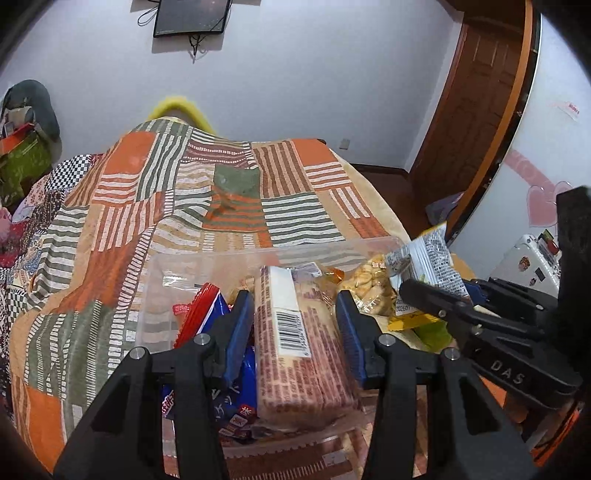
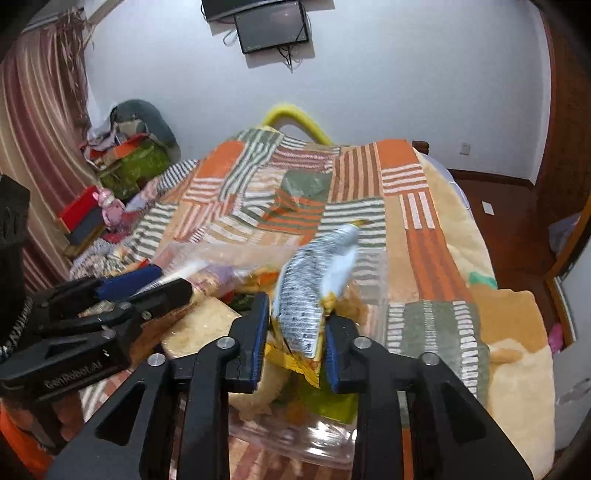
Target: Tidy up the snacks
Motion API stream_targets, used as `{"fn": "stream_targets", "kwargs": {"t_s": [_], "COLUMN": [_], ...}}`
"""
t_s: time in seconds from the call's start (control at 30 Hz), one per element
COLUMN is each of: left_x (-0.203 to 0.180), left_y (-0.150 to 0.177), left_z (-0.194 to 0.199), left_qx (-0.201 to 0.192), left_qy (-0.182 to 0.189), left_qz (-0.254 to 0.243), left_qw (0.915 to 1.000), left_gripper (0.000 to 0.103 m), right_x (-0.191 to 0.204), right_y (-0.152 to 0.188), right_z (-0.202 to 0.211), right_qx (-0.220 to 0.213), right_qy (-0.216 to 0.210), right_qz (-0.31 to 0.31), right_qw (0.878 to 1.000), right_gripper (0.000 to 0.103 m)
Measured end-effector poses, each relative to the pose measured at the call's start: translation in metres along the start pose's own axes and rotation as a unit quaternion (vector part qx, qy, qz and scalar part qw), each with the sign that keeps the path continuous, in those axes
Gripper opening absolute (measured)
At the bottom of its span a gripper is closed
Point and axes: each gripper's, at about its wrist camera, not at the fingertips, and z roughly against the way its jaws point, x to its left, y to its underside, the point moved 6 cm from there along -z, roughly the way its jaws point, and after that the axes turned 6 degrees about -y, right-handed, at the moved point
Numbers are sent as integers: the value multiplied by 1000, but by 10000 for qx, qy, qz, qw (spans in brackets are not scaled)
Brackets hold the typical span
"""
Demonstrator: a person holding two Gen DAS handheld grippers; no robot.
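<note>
We see the wafer pack [image 1: 303, 343] between our left gripper's [image 1: 295, 328] pads over the clear bin [image 1: 221, 254], and our right gripper [image 2: 295, 339] pinching a silver packet [image 2: 306, 295] there. The bin sits on a patchwork quilt [image 1: 147, 206] below a wall screen [image 2: 271, 31]. Only the right view shows the curtain [image 2: 40, 122].

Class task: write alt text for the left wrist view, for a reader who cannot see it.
The left tongs straddle a long pink barcoded snack pack over a clear plastic bin of snacks on a patchwork quilt. At right, the right tongs hold a silver packet.
</note>
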Motion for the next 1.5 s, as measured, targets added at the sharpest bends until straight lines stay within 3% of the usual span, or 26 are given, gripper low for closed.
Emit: {"fn": "stream_targets", "kwargs": {"t_s": [0.3,0.53,0.83,1.03,1.13,1.2,1.3,1.5], "left_x": [-1,-3,-15,-27,-33,-37,-41,-44], "left_y": [-1,-6,-6,5,14,19,29,43], "left_z": [35,88,200,273,302,317,337,347], "left_qx": [-268,-674,-1630,-2259,-2483,-2605,-2761,-2798], "left_qy": [7,-70,-224,-401,-530,-587,-633,-677], "left_qz": [-4,-35,-138,-218,-260,-250,-261,-247], "left_qw": [9996,9977,9863,9731,9669,9634,9587,9574], "left_gripper": [56,56,57,66,78,95,101,103], "right_x": [-3,2,46,87,102,109,114,122], "right_y": [15,16,-10,-8,-1,3,8,14], "right_z": [8,45,149,214,237,249,258,265], "right_qx": [238,33,-1037,-1736,-2024,-2168,-2322,-2528], "right_qy": [11,32,77,81,55,45,52,204], "right_qz": [-72,-62,275,570,623,635,616,692], "right_qw": [9997,10000,9942,9831,9773,9741,9707,9648], "right_gripper": [48,52,52,55,63,73,86,103]}}
